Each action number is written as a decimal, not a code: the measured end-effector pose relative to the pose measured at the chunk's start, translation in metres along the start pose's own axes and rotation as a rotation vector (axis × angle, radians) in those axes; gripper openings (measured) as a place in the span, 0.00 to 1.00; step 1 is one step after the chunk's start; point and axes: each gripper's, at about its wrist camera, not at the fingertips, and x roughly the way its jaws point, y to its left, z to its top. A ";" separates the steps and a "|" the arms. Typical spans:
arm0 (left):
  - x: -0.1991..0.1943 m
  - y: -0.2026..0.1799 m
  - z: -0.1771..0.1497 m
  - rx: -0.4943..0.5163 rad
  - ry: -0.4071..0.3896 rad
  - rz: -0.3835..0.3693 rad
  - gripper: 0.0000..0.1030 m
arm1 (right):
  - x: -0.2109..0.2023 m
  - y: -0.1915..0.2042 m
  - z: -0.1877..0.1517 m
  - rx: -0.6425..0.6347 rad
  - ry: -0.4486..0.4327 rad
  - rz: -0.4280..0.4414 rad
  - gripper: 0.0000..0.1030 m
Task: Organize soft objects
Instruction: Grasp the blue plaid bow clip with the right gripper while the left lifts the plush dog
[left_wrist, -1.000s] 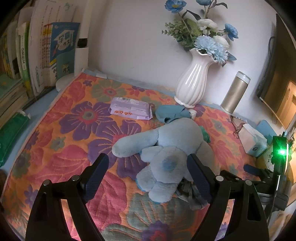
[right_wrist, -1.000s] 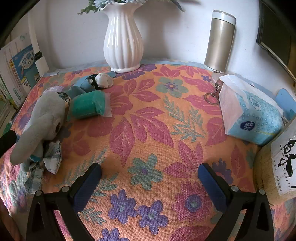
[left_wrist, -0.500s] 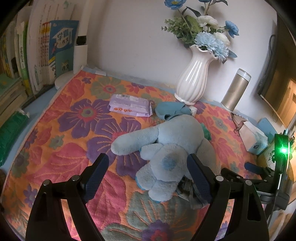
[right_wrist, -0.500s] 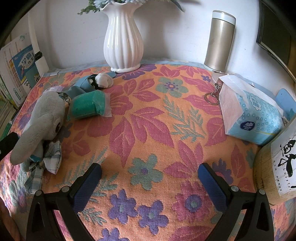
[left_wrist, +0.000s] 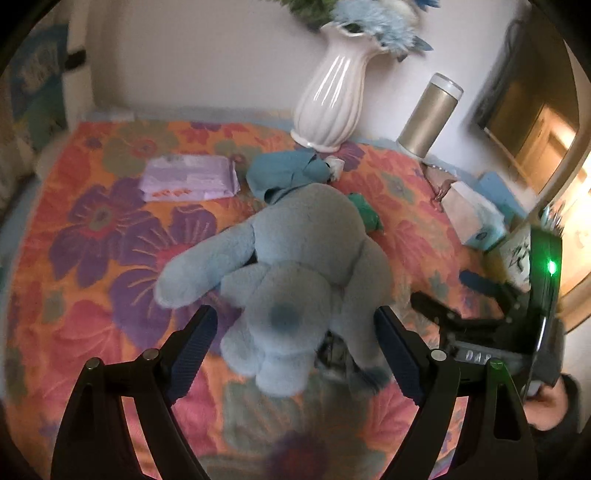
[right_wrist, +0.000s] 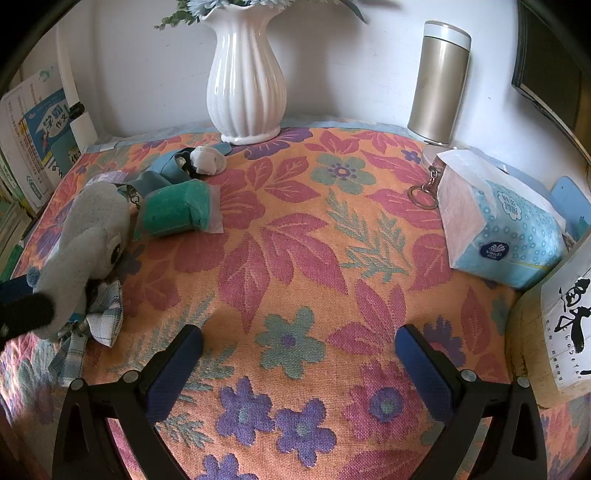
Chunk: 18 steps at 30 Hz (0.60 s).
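Note:
A light blue plush toy (left_wrist: 295, 273) lies on the flowered cloth (left_wrist: 92, 229); it also shows at the left of the right wrist view (right_wrist: 85, 251), with a checked bow under it. My left gripper (left_wrist: 291, 336) is open, its fingers on either side of the plush's near end, not closed on it. Behind the plush lie a teal cloth (left_wrist: 284, 173), a green wrapped soft item (right_wrist: 173, 210), a small white sock ball (right_wrist: 207, 160) and a purple wipes pack (left_wrist: 188, 177). My right gripper (right_wrist: 295, 354) is open and empty over bare cloth.
A white vase (right_wrist: 245, 88) with blue flowers and a metal flask (right_wrist: 439, 81) stand at the back wall. A tissue pack (right_wrist: 506, 229) with a key ring (right_wrist: 421, 194) lies right. Books (right_wrist: 33, 140) stand left. A paper-covered box (right_wrist: 554, 325) sits at the right edge.
My left gripper has moved forward and down toward the plush, which now lies between the fingers; the view is motion-blurred. The right gripper has not moved.

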 end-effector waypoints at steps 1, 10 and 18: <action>0.005 0.006 0.003 -0.026 0.018 -0.043 0.83 | 0.000 0.000 0.000 0.001 0.000 0.001 1.00; 0.012 0.002 -0.003 -0.014 0.005 -0.099 0.65 | -0.006 -0.004 -0.003 -0.067 0.090 0.077 1.00; -0.019 0.036 -0.008 -0.177 -0.092 -0.232 0.33 | -0.030 0.023 0.003 -0.145 0.062 0.171 1.00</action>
